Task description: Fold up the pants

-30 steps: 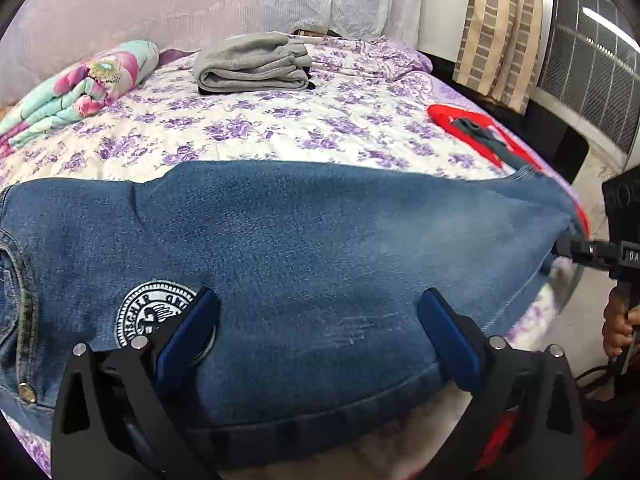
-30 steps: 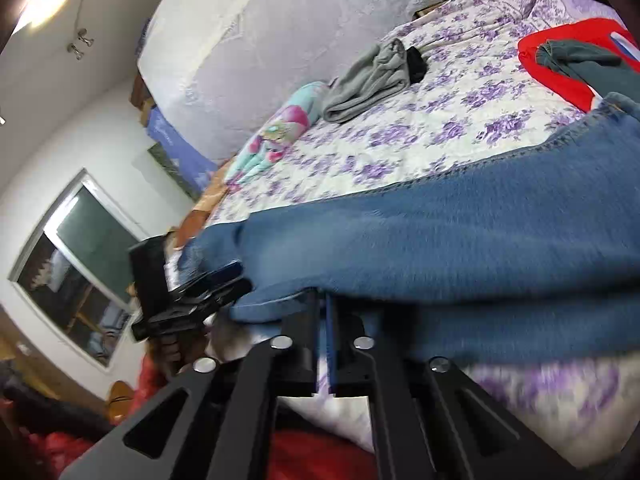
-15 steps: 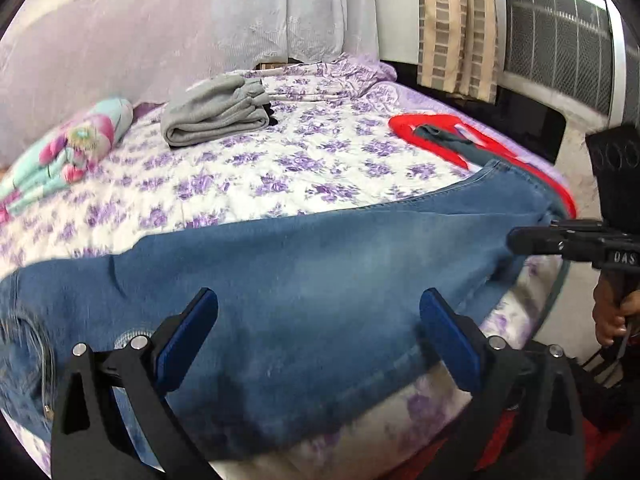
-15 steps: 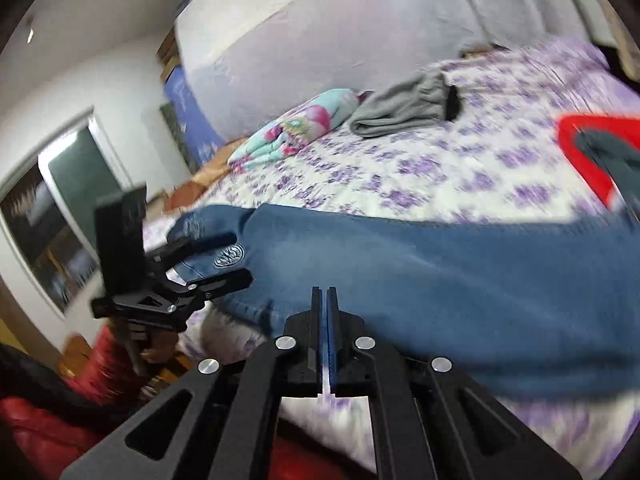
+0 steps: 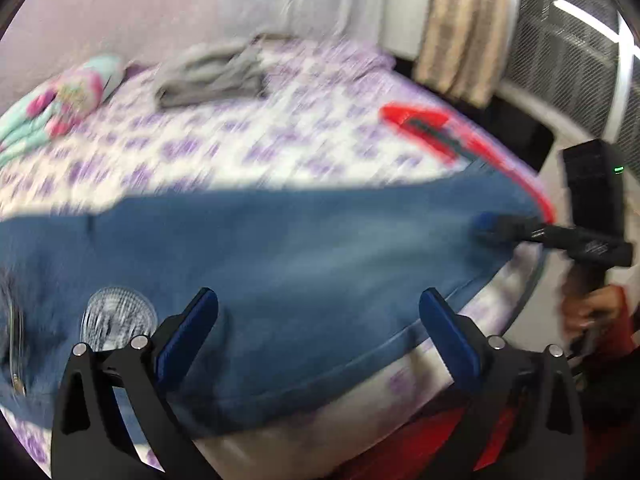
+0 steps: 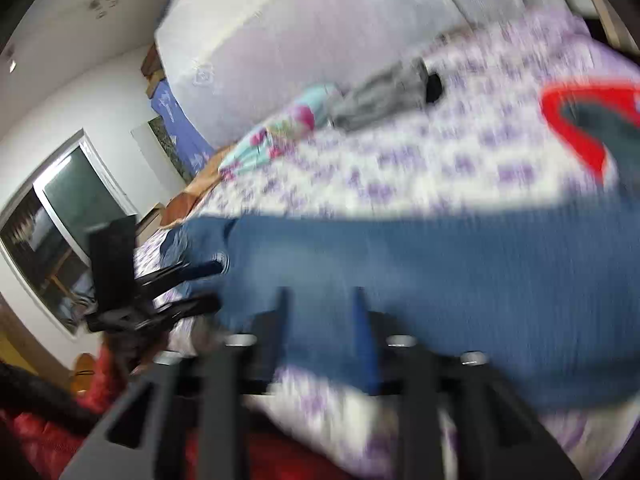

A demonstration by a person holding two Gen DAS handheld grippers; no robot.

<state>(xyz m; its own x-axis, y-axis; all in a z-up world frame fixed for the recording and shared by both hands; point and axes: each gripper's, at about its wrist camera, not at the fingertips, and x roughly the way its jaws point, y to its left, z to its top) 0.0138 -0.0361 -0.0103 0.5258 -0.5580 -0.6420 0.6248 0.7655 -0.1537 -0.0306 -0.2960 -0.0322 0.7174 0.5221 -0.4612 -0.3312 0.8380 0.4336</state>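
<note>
Blue jeans (image 5: 300, 248) lie flat and lengthwise along the near edge of the bed, with a round white patch (image 5: 116, 316) near the waist. My left gripper (image 5: 318, 312) hovers over the waist half, open wide and holding nothing. Seen from it, my right gripper (image 5: 500, 226) reaches over the leg end. In the blurred right wrist view the jeans (image 6: 460, 272) fill the foreground. My right gripper (image 6: 320, 304) has its jaws opening, with denim showing behind the gap and neither pad pressing on it. At the far end of the jeans my left gripper (image 6: 196, 284) stands open.
The bed (image 5: 280, 140) has a purple-flowered sheet. On it lie a folded grey garment (image 5: 212, 76), a rolled colourful blanket (image 5: 60, 100) and a red and dark garment (image 5: 436, 132) by the leg end. A person's hand (image 5: 592, 312) holds the right gripper.
The right gripper's jaws have parted from fully shut. It now sits over the leg end of the jeans. The left gripper has drawn back a little and stays open.
</note>
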